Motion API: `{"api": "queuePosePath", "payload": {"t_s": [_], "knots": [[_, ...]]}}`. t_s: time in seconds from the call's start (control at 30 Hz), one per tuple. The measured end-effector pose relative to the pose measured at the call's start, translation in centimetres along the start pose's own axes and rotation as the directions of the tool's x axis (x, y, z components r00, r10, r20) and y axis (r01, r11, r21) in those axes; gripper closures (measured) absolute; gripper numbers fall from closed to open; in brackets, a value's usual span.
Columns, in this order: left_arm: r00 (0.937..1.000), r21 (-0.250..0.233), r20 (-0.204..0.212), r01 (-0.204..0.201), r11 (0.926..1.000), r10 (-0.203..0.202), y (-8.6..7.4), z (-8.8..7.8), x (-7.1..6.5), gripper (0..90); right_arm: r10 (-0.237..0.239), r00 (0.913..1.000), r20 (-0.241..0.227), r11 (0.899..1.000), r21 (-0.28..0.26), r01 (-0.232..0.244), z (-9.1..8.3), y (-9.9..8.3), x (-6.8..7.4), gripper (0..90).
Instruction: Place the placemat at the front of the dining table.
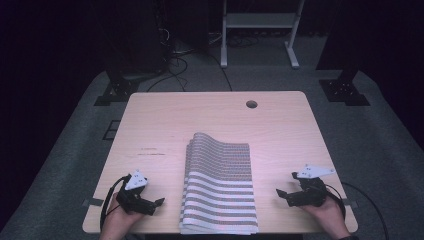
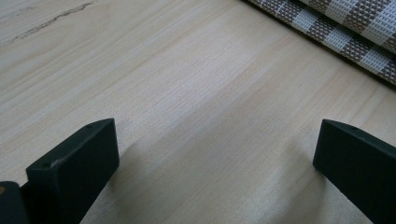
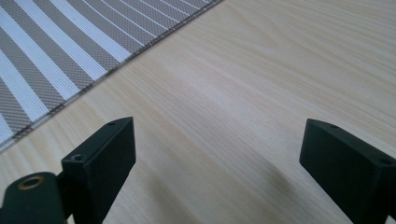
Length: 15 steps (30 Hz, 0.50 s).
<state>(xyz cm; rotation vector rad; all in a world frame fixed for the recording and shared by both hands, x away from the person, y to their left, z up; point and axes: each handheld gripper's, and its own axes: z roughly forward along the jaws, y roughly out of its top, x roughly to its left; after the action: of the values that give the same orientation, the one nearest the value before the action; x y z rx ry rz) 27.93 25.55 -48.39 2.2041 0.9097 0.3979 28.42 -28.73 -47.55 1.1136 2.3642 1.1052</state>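
Table hole [image 1: 251, 104] beyond striped cloth [image 1: 218, 185]

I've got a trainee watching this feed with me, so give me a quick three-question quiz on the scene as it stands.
1. True or false: the left hand-held gripper holds the striped cloth.
2. Which lies between the two hand-held grippers: A) striped cloth, B) a bowl, C) a box?
3. How do the right hand-held gripper's jaws stand?

Key: 1 false; 2 A; 3 open, with bare table between them.
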Motion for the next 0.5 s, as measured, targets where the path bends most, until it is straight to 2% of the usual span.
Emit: {"api": "queuePosePath", "payload": {"t_s": [0.1, 0.33, 0.5], "knots": [[1.0000, 0.001, 0.000, 0.000, 1.0000, 0.000, 0.0, 0.0, 0.0, 0.0, 0.015, 0.9991, -0.039, 1.000, -0.021, -0.016, -0.1, 0.2, 0.3, 9.4], [1.0000, -0.002, -0.005, 0.005, 1.0000, -0.005, 0.1, 0.2, 0.1, 0.0, -0.007, 0.9970, -0.077, 0.999, -0.054, 0.003, -0.3, 1.1, 1.0, 9.5], [1.0000, -0.002, -0.006, 0.005, 1.0000, -0.005, 0.2, 0.2, 0.1, 0.0, -0.020, 0.9962, -0.085, 0.998, -0.069, 0.014, -0.5, 1.6, 1.5, 9.5]]}}
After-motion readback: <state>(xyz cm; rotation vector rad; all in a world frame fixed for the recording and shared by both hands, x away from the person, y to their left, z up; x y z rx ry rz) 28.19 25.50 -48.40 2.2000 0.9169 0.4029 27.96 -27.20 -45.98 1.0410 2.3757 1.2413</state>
